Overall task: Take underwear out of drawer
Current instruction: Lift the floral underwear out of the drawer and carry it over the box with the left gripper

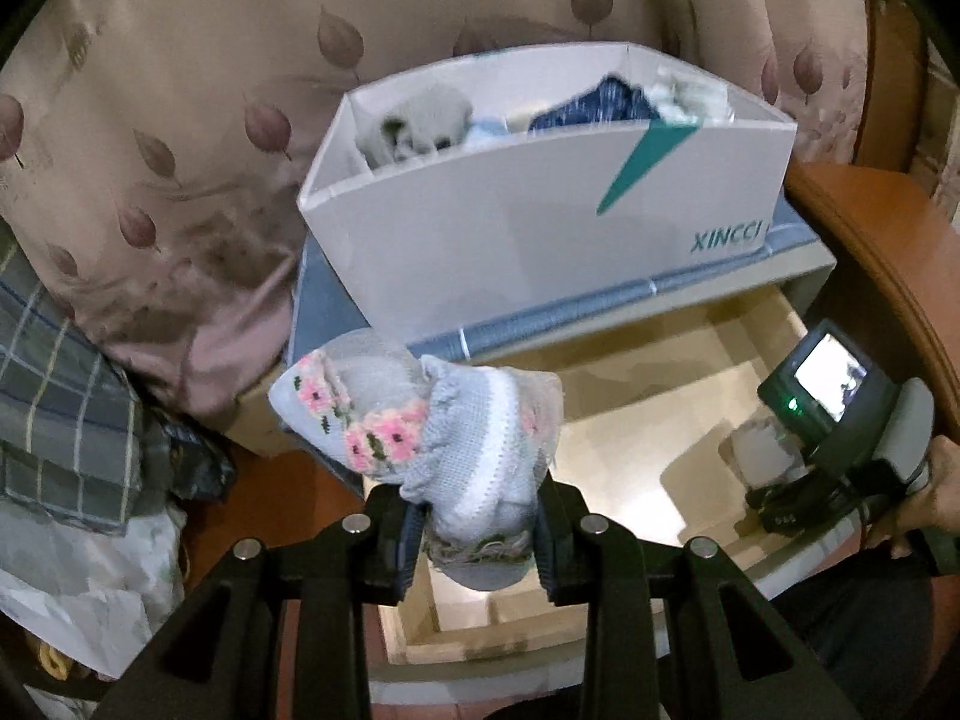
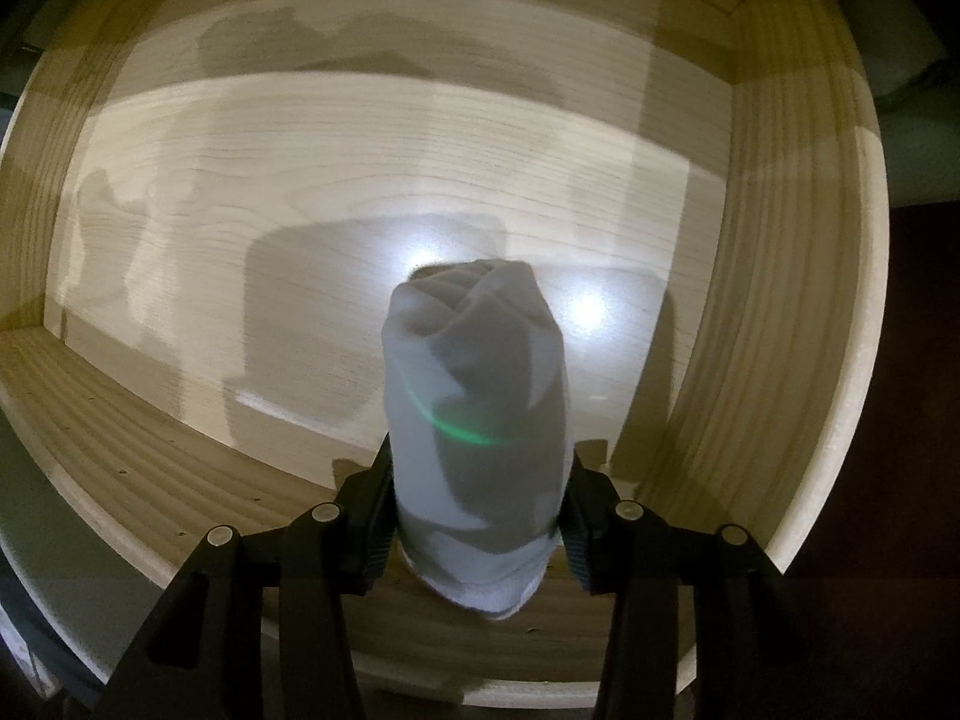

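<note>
My left gripper (image 1: 480,498) is shut on a grey knitted garment (image 1: 420,426) with pink flowers and white stripes. It hangs above the open pale wooden drawer (image 1: 630,420). My right gripper (image 2: 480,456) points straight down inside the drawer (image 2: 300,180). Both of its pads touch the sides of a pale grey rolled-up piece of underwear (image 2: 474,360), which stands on end. In the left wrist view, the right tool's lit screen (image 1: 831,375) and the hand holding it (image 1: 924,498) show at the drawer's right side.
A white cardboard box (image 1: 510,228) marked XINCCI sits behind the drawer with several folded garments in it. A leaf-patterned bedspread (image 1: 180,120) lies behind it and a checked cloth (image 1: 54,390) to the left. A curved brown wooden edge (image 1: 888,252) runs along the right.
</note>
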Action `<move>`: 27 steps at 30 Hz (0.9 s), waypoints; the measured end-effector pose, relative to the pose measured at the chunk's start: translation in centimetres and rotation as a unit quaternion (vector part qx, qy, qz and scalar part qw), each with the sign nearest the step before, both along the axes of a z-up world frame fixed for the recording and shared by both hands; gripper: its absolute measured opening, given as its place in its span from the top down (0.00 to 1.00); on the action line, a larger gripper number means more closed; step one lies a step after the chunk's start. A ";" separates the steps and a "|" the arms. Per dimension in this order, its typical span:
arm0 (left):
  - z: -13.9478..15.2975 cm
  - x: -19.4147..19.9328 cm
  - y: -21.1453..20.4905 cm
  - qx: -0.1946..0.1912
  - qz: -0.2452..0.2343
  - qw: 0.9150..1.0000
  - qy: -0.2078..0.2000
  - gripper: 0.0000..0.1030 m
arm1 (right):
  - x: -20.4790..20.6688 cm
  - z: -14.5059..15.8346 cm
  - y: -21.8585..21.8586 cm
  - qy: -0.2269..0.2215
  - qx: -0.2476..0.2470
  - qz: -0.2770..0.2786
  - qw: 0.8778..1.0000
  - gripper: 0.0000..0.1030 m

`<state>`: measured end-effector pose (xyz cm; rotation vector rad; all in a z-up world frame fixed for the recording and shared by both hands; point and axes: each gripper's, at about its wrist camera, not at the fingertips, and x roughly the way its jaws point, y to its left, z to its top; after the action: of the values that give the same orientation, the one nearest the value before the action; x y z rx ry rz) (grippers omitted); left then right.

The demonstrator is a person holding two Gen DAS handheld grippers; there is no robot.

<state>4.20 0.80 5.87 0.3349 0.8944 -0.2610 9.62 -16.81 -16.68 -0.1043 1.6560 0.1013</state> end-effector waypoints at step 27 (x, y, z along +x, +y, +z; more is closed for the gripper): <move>11.9 10.8 -1.5 -0.117 -0.022 0.991 -0.062 0.70 | -0.5 0.2 1.0 -0.005 0.004 0.001 1.000 0.59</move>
<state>15.00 -0.72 17.77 0.1503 0.7252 -0.3775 9.13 -15.79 -16.43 -0.1003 1.6454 0.1081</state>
